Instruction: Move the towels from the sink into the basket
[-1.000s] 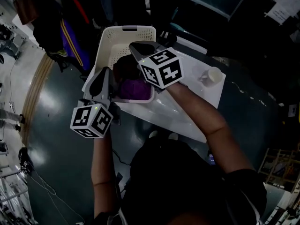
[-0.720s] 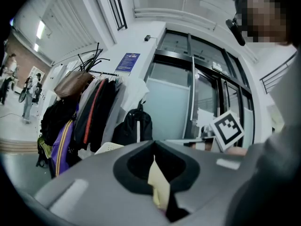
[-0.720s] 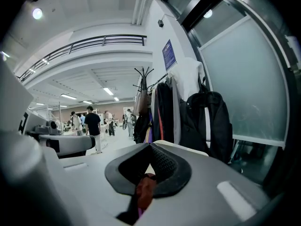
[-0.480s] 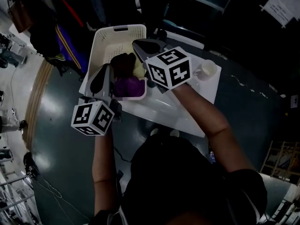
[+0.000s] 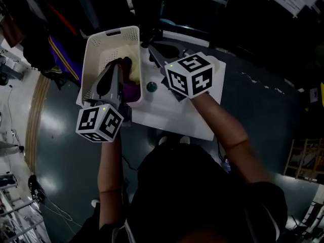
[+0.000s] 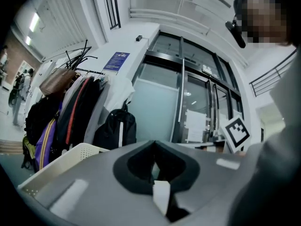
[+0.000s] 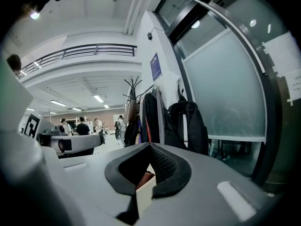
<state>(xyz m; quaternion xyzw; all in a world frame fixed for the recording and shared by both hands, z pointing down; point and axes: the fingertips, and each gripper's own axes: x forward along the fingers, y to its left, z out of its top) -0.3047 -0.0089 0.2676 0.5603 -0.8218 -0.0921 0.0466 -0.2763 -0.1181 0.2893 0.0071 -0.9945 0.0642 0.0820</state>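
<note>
Though closed: left claw (image 6: 154, 149), right claw (image 7: 149, 149).

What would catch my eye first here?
Two black-and-white patterned cubes stand out mid-picture, one on each of the hand-held tongs. The left tongs reach over the white basket at upper left, where a yellow towel lies; the right tongs hang above the white sink beside it.

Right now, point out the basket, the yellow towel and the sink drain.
basket (image 5: 130, 34), head view, far wall right of the handle slot.
yellow towel (image 5: 132, 59), head view, middle of the cloth.
sink drain (image 5: 152, 86), head view, its centre.
</note>
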